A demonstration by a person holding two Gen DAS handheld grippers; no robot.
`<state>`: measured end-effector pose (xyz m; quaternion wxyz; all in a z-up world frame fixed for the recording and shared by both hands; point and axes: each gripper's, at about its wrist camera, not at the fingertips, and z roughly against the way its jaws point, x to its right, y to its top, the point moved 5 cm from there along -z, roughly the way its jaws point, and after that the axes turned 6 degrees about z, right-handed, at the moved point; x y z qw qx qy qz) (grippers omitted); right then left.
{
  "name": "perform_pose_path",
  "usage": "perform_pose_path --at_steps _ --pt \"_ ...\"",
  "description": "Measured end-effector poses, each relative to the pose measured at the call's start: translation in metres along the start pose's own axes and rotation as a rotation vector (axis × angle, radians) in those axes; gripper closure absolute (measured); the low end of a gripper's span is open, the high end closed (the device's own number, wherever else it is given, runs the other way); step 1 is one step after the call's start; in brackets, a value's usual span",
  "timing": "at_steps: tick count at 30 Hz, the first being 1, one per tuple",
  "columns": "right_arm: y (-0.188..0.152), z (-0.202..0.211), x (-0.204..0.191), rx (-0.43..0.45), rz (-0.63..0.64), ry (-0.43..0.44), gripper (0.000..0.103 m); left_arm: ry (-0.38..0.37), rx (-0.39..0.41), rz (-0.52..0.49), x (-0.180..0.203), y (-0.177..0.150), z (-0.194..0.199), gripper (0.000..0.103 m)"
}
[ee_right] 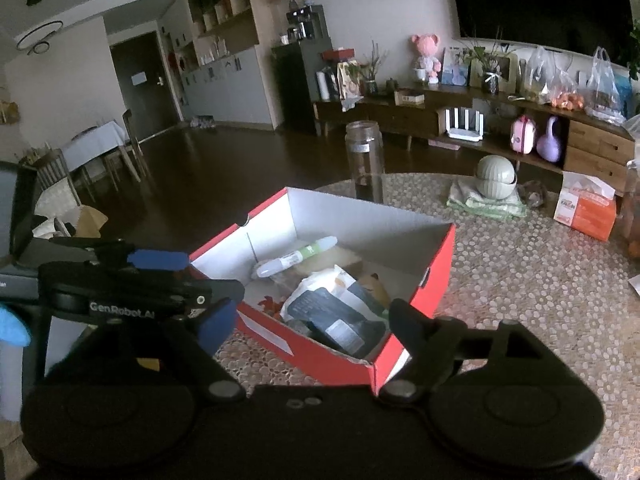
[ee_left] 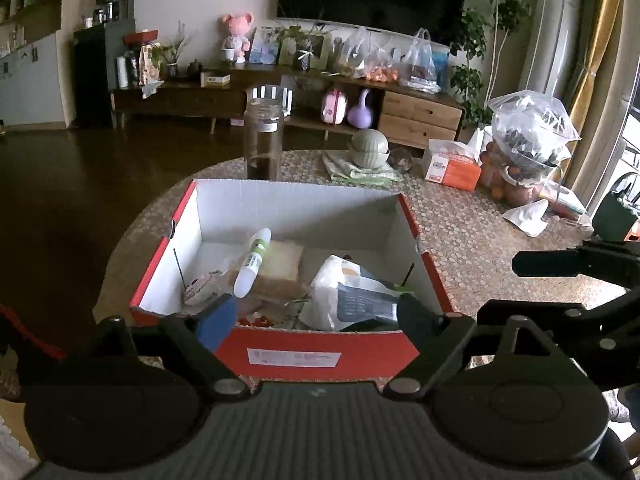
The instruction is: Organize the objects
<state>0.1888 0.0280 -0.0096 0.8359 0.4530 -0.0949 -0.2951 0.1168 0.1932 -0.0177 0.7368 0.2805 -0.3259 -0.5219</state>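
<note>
1. The red box (ee_left: 286, 350), white inside, is shown on the patterned table (ee_left: 472, 240); a white tube (ee_left: 252, 266), a white pouch (ee_left: 344, 296) and other items are seen lying within it.
2. Behind the box, a glass jar (ee_left: 263, 140) is seen upright; further right stand stacked green bowls (ee_left: 368, 148) on a folded cloth, then an orange tissue box (ee_left: 452, 166).
3. The left gripper (ee_left: 320, 316) is held above the box's near wall, jaws spread wide, nothing between them.
4. The right gripper (ee_right: 310, 320) is likewise spread and empty, near the box's corner.
5. Only the right wrist view shows a dining table beyond the box's left side; a filled plastic bag (ee_left: 528, 136) is seen whole only in the left wrist view.
</note>
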Motion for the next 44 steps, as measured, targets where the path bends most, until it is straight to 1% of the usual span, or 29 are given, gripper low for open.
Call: perform_pose_path --at_steps 1,2,7,12,15,25,30,39,44 --pt "-0.001 0.003 0.001 0.004 0.001 0.0 0.019 -0.005 0.003 0.002 0.002 -0.001 0.002 0.003" --pt "-0.003 0.004 0.001 0.007 0.003 -0.002 0.018 -0.007 0.005 0.002 0.003 -0.002 0.003 0.0" --pt "-0.009 0.013 0.003 0.029 0.016 -0.024 0.018 0.009 0.021 0.011 0.008 -0.008 0.011 0.0" --pt "-0.016 0.019 0.004 0.033 0.031 -0.015 0.018 0.036 0.04 0.011 0.013 -0.014 0.021 0.0" --pt "-0.02 0.021 0.006 0.031 0.026 -0.009 0.018 0.047 0.039 0.014 0.016 -0.019 0.023 0.0" --pt "-0.031 0.026 0.014 0.028 0.006 -0.012 0.018 0.108 0.064 -0.046 0.028 -0.03 0.026 0.0" --pt "-0.038 0.026 0.019 0.019 -0.011 -0.013 0.018 0.108 0.074 -0.038 0.029 -0.03 0.028 0.0" --pt "-0.047 0.028 0.025 0.013 -0.028 -0.014 0.018 0.121 0.059 -0.037 0.03 -0.036 0.024 0.0" --pt "-0.05 0.031 0.035 0.015 -0.046 -0.027 0.018 0.097 0.043 -0.056 0.04 -0.036 0.021 0.0"
